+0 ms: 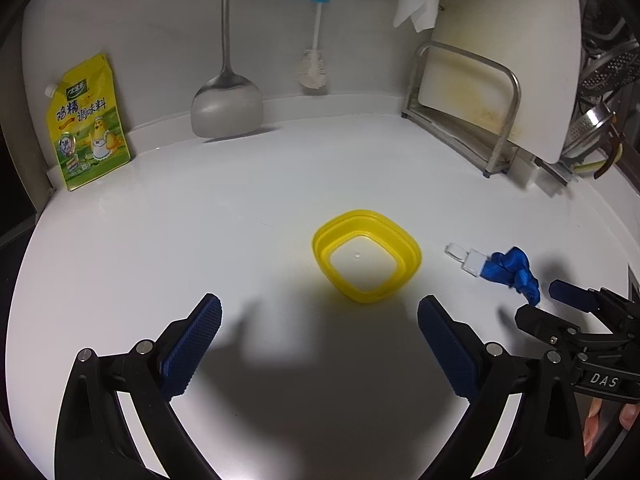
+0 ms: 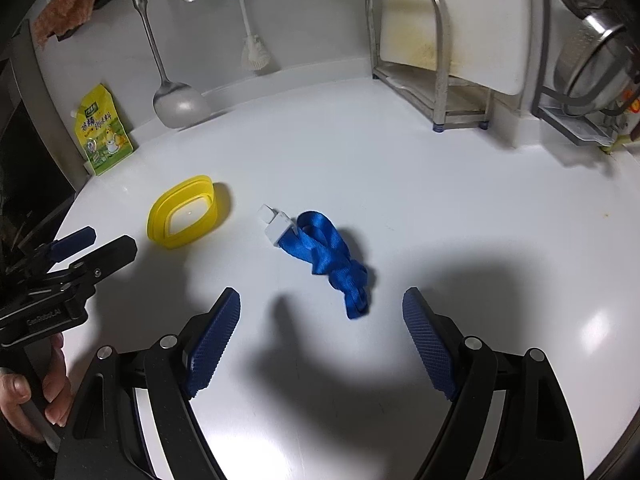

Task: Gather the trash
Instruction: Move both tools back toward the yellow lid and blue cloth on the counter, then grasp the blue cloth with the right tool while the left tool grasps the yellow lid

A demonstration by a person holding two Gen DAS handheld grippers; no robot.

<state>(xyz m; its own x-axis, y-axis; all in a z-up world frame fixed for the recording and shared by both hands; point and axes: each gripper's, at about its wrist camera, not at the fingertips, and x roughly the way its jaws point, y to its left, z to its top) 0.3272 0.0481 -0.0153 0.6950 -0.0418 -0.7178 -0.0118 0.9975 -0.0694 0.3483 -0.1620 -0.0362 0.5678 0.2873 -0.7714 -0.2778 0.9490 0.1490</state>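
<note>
Two hand-held grippers hang over a white kitchen tabletop (image 2: pixel 440 208), both with jaws spread wide and nothing between them. The left gripper (image 1: pixel 320 344) faces a shallow yellow plastic container with a white base (image 1: pixel 366 256), which sits just ahead of it at twelve o'clock. The right gripper (image 2: pixel 320 340) looks down on a crumpled blue fabric strap with a white plastic clip (image 2: pixel 328 258), lying at twelve o'clock from its jaws, with the yellow container well off at ten o'clock.

The strap looks the likelier piece of trash, and the container a possible place for it, though that is a judgement only. To take it cleanly, the right jaws should probably come down astride the bunched blue knot rather than the flat loop or the small clip, close fully on the soft cloth, and lift straight so the clip trails free.

Nothing stands between the jaws and the strap. Along the back wall, from nine toward two o'clock, are a yellow seasoning pouch (image 2: pixel 104 136), a steel spatula (image 2: pixel 176 102), a blue-handled brush (image 2: pixel 250 32) and a steel rack holding a white cutting board (image 2: pixel 440 76), all well clear. A person's hand (image 2: pixel 32 396) grips the left tool at the frame's edge.
</note>
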